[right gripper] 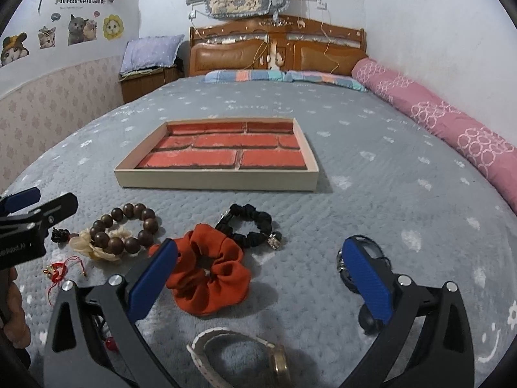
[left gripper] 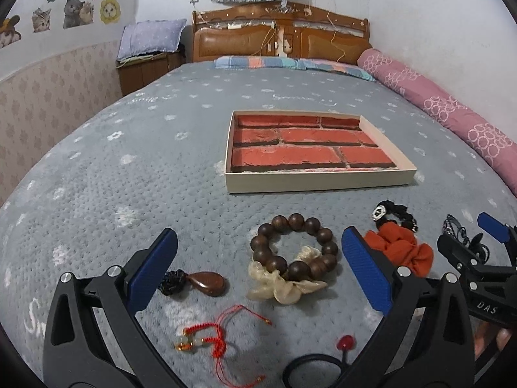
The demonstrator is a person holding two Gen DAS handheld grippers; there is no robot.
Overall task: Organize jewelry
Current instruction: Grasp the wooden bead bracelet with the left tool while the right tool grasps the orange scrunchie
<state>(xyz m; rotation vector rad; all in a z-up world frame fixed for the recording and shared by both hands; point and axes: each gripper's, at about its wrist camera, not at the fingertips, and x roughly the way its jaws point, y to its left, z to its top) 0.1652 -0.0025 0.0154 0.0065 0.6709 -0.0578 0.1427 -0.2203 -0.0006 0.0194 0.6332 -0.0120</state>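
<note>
1. Left hand-held gripper [left gripper: 258,265] hangs low over the bed [left gripper: 129,168], fingers spread wide and holding nothing; the bead bracelet [left gripper: 294,248] lies between the blue pads [left gripper: 152,268], just past their tips.
2. At 9 o'clock from the beads lies a brown pendant [left gripper: 206,283]. At 7 o'clock is a red cord [left gripper: 206,339]. A cream scrunchie [left gripper: 284,284] sits under the beads' near side, touching them.
3. At 12 o'clock, well apart, stands the tray [left gripper: 320,179] with its brick-print floor, nothing in it.
4. At 3 o'clock lies the orange scrunchie [right gripper: 210,274], with a black scrunchie [right gripper: 255,223] just behind it.
5. Right hand-held gripper [right gripper: 258,274] is also wide open and holding nothing, the orange scrunchie against its left pad. A watch [right gripper: 236,352] lies at 6 o'clock, close under the camera; something dark hides behind the right pad, too covered to name.
6. Risks, as I judge them:
   - Closing on the beads may catch the cream scrunchie too, since they overlap, and both would lift.
   - Round, smooth beads could roll out of flat pads.
   - The soft blanket may bunch into the pads on a low grasp.
   - Thin cord offers little to pinch and may slip.
   - The two tools sit near each other; reaching together could knock them.
</note>
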